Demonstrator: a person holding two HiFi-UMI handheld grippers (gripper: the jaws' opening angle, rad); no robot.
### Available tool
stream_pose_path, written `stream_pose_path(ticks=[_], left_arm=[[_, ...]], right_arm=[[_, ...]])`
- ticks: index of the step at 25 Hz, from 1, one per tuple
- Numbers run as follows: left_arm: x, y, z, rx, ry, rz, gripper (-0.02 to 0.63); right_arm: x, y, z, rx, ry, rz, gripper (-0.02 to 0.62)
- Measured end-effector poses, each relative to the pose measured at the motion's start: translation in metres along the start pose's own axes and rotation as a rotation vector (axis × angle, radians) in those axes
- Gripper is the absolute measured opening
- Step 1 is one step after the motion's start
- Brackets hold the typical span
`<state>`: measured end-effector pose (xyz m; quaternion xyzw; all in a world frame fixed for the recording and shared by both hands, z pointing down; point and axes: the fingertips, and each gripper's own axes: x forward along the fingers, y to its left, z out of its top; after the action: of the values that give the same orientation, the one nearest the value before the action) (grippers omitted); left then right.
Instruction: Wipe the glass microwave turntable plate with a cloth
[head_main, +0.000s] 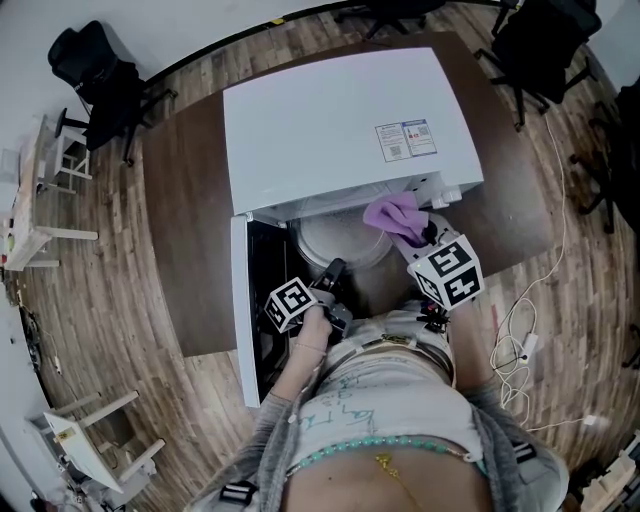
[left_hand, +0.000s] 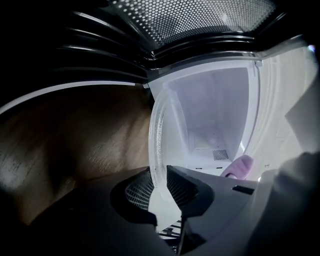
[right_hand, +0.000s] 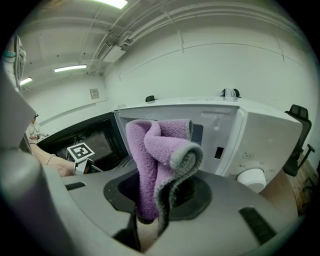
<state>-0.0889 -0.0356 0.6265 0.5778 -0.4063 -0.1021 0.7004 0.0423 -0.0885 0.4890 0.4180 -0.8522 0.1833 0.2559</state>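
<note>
Jaws of left gripper (left_hand: 159, 176) pinch rim of clear round glass turntable plate (left_hand: 155, 127), which runs edge-on between pads. Grip holds plate steady at mouth of open white microwave (head_main: 340, 130), probably to leave its face reachable for wiping. Right gripper (right_hand: 152, 202) clenched on folded purple fleece cloth with grey edge (right_hand: 157, 150). Bulk of cloth bunched ahead of jaws as wiping pad, poised at plate's far right edge. Whether cloth touches glass: cannot tell.
</note>
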Motion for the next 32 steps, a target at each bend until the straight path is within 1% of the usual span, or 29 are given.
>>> stream_pose_path(ticks=[7,13,16,19,22,26,32], left_arm=[[0.003,0.008,0.001,0.023,-0.019,0.021,0.086],[0.006,0.01,0.003,0.072,-0.048,0.037,0.097],[0.007,0.016,0.003,0.088,-0.052,0.074,0.106],[0.009,0.022,0.005,0.125,-0.06,0.116,0.121],[0.011,0.024,0.006,0.115,-0.071,0.124,0.124],[0.012,0.024,0.005,0.131,-0.072,0.147,0.129],[0.014,0.022,0.003,0.207,-0.104,0.234,0.147]], right_arm=[[-0.007,-0.004,-0.007,0.003,0.006,0.003,0.115],[-0.017,-0.014,-0.01,0.002,0.013,-0.001,0.115],[-0.021,-0.018,-0.012,-0.006,0.017,0.002,0.115],[-0.023,-0.022,-0.011,-0.016,0.018,0.011,0.115],[-0.024,-0.022,-0.011,-0.027,0.02,0.03,0.115],[-0.021,-0.022,-0.01,-0.04,0.023,0.058,0.115],[-0.019,-0.021,-0.012,-0.056,0.024,0.11,0.115]])
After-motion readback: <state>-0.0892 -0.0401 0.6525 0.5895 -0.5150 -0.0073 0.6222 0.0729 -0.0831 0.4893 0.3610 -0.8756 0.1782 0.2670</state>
